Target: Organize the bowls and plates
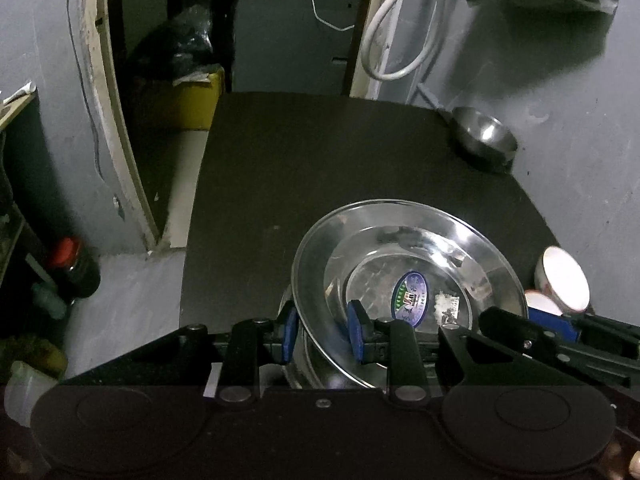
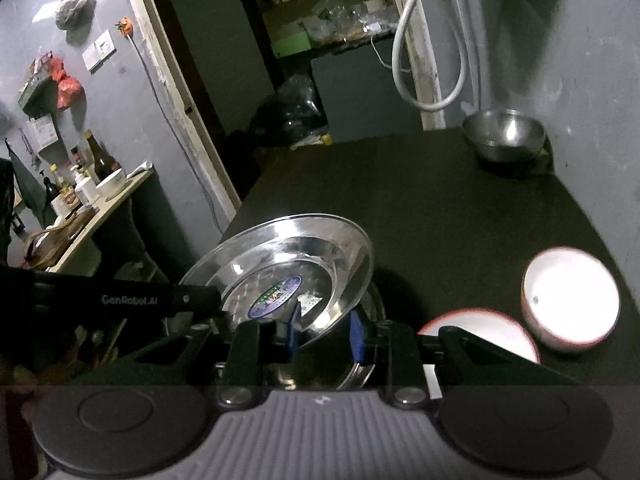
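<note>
A stack of nested steel plates point(image 1: 408, 264), with an oval sticker in the top one, hangs tilted over the near part of the dark table point(image 1: 300, 168). My left gripper point(image 1: 323, 332) is shut on the stack's left rim, its blue pads on either side of the edge. My right gripper point(image 2: 326, 334) is shut on the right rim of the same steel plates point(image 2: 280, 268). More steel rims point(image 2: 356, 374) show just under the held stack. A steel bowl point(image 1: 484, 136) point(image 2: 504, 132) stands at the far right corner. Two white red-rimmed bowls point(image 2: 570, 300) point(image 2: 480, 334) lie at the right.
The table point(image 2: 420, 200) meets a grey wall on its right side. Past its far edge are a doorway, a yellow bin point(image 1: 192, 100) and a black bag point(image 2: 296, 108). Bottles point(image 1: 74, 268) stand on the floor at left. A side shelf point(image 2: 80, 196) holds jars.
</note>
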The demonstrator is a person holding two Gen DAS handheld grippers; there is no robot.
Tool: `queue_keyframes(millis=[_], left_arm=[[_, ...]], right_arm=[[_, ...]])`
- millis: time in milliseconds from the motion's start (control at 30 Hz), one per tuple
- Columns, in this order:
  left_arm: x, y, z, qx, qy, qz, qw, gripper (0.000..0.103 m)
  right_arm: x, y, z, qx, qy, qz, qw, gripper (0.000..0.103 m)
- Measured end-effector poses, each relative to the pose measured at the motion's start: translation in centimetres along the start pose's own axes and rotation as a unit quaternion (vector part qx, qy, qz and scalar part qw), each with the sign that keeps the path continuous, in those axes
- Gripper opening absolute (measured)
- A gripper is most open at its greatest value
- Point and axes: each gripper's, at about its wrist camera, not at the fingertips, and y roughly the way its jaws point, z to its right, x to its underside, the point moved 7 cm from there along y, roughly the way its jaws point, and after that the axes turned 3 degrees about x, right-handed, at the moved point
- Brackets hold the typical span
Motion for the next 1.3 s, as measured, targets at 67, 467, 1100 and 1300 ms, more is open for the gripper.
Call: queue_keyframes(millis=[67, 467, 1100, 1300], left_arm=[[0.6, 0.0, -0.2, -0.002, 0.002, -0.004, 1.0, 0.028], [2.1, 0.4, -0.6, -0.009, 0.012, -0.019, 0.9997, 0.029], [2.3, 1.7, 0.2, -0.037, 0.047, -0.03, 0.9978, 0.033], [2.3, 2.2, 0.3, -0.044, 0.053, -0.034, 0.9971, 0.034]], right_arm=[[0.5, 0.1, 0.0, 0.0, 0.003, -0.005, 1.0, 0.029], [1.3, 0.8, -0.3, 0.002, 0.008, -0.027, 1.0, 0.029], [1.3, 1.7, -0.3, -0.005, 0.004, -0.042, 0.999, 0.03], [1.4, 2.0, -0.4, -0.003, -0.003, -0.044, 0.999, 0.03]])
